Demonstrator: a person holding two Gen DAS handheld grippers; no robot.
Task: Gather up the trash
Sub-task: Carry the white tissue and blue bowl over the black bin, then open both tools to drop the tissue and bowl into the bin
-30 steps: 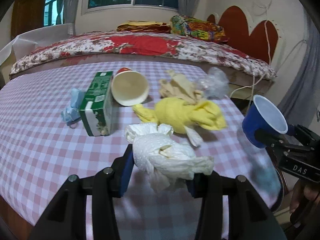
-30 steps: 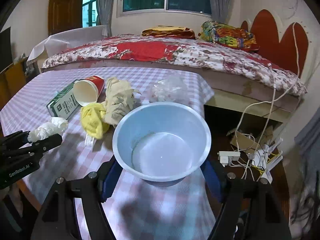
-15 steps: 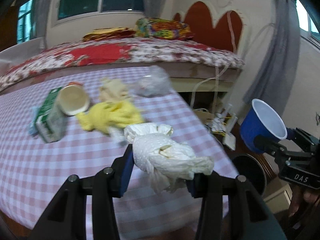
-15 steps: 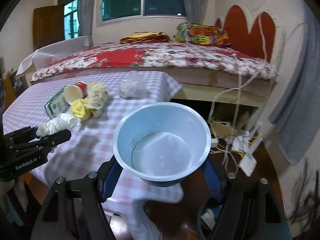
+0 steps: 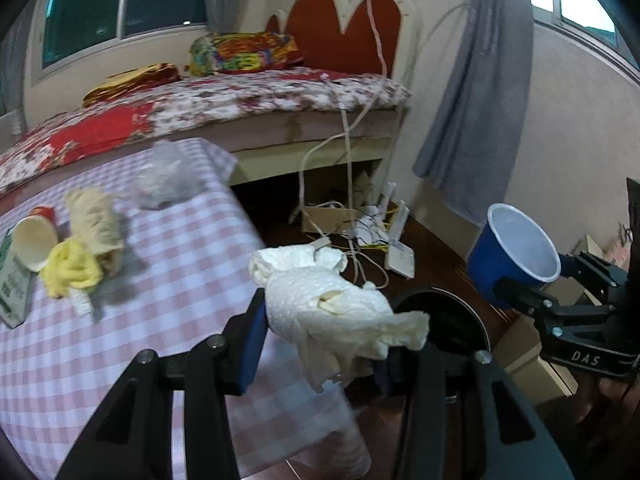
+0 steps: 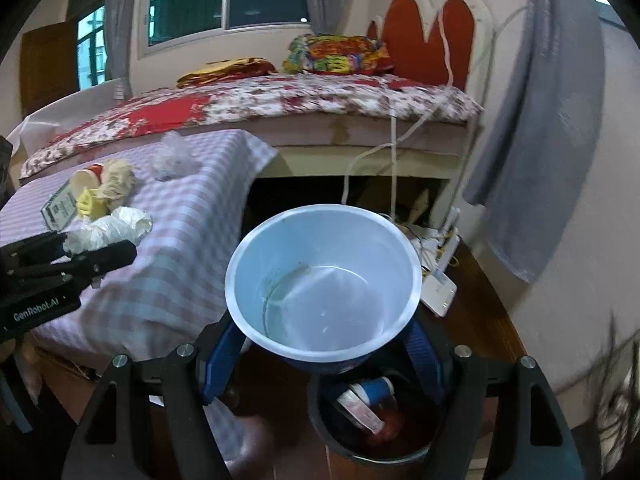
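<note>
Left gripper point(image 5: 320, 344) clamped on a crumpled white paper towel point(image 5: 332, 312), held past the table edge, above and just beside the black trash bin point(image 5: 452, 320) on the floor. Right gripper point(image 6: 324, 344) grips a blue cup point(image 6: 320, 280), white inside, directly over the bin; wrappers lie in the bin. Writing: "DAS" on the right gripper body, "GenRobot.AI" on the left. Farther from the bin, on the checked tablecloth point(image 5: 192, 264): yellow rag point(image 5: 70, 270), beige crumpled paper point(image 5: 96, 220), paper cup point(image 5: 34, 240), green carton point(image 5: 12, 288) with unreadable print, clear plastic wad point(image 5: 164, 180). Beyond, the bed point(image 5: 200, 108).
</note>
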